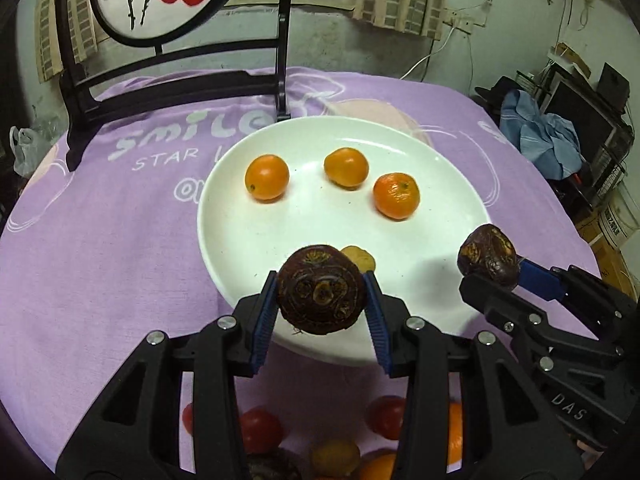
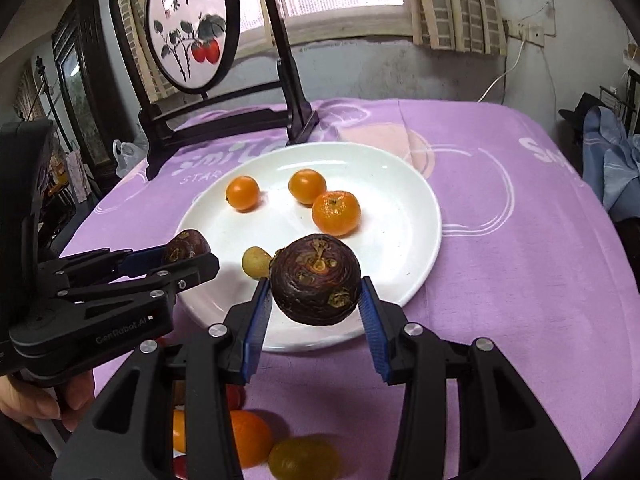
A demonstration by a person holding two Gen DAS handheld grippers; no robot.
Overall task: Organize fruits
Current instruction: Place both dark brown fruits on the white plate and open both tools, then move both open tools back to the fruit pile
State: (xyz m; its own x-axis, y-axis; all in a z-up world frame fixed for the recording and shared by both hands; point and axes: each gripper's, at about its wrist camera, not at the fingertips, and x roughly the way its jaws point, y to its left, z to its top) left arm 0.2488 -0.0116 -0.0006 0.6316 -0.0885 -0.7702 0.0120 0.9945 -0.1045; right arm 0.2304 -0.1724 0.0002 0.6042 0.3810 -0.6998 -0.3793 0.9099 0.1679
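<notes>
- Two dark brown-purple round fruits are in play, one clamped in each hand-held gripper, both held over the near edge of the white plate (image 1: 224,184).
- The left gripper (image 1: 322,294) has its blue pads pressed on either side of the left dark fruit (image 1: 322,290), jaws closed on it.
- The right gripper (image 2: 316,284) pinches the right dark fruit (image 2: 316,280) the same way, above the plate's near right part.
- On the plate lie two smooth orange fruits (image 1: 267,177), a dimpled tangerine (image 1: 396,196) to their right, and a small yellowish fruit (image 2: 256,262) near the front rim.
- More loose fruit (image 2: 248,436), red, orange and yellow, sits on the purple tablecloth (image 1: 100,240) nearer than the plate, partly hidden by the grippers.
- A black stand with a round painted panel (image 2: 192,28) stands just behind the plate.
</notes>
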